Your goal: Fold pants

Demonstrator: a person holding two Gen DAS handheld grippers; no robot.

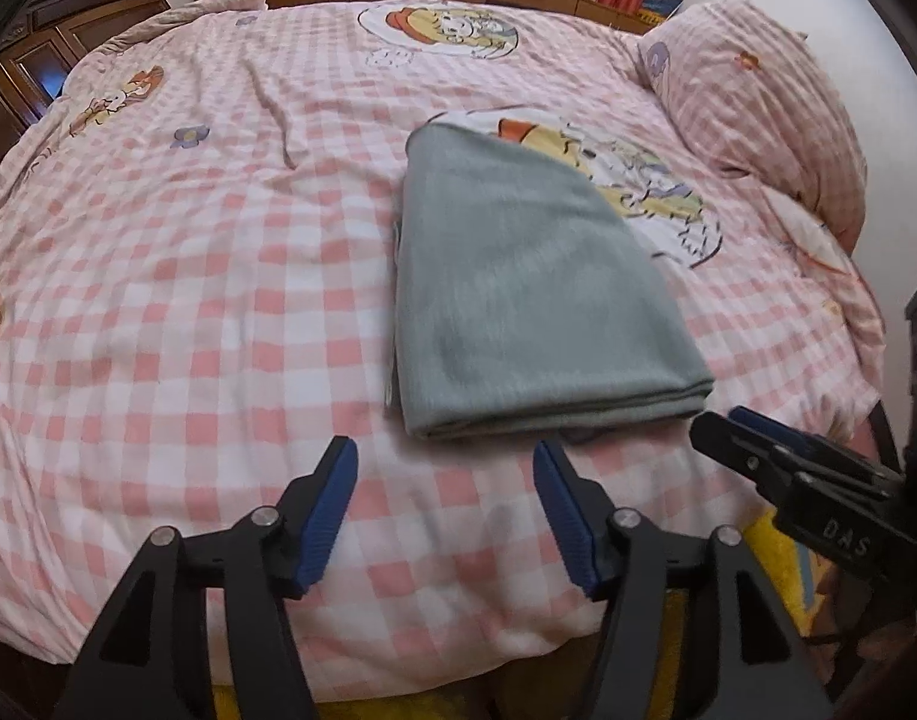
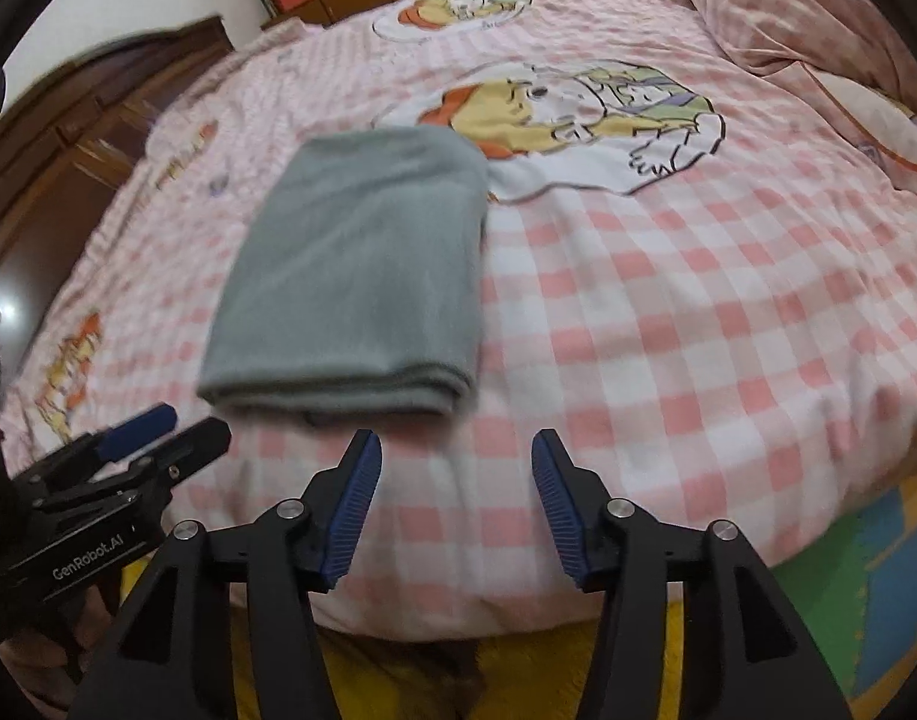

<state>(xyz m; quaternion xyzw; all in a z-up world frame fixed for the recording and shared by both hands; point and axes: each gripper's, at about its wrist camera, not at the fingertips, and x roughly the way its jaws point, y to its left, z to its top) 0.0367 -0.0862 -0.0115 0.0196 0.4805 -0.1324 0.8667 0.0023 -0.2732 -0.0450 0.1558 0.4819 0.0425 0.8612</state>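
Pants (image 1: 518, 294) lie folded flat on the bed (image 1: 218, 300) — both left gripper (image 1: 446, 516) and right gripper (image 2: 455, 504) fingers spread, empty, clear of the near edge.

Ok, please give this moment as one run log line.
pants: folded, on bed | left gripper: open, empty | right gripper: open, empty

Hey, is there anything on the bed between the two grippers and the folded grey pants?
Nothing visible. The left gripper and right gripper both stand open just short of the near folded edge of the grey pants, with only bare checked bedspread between.
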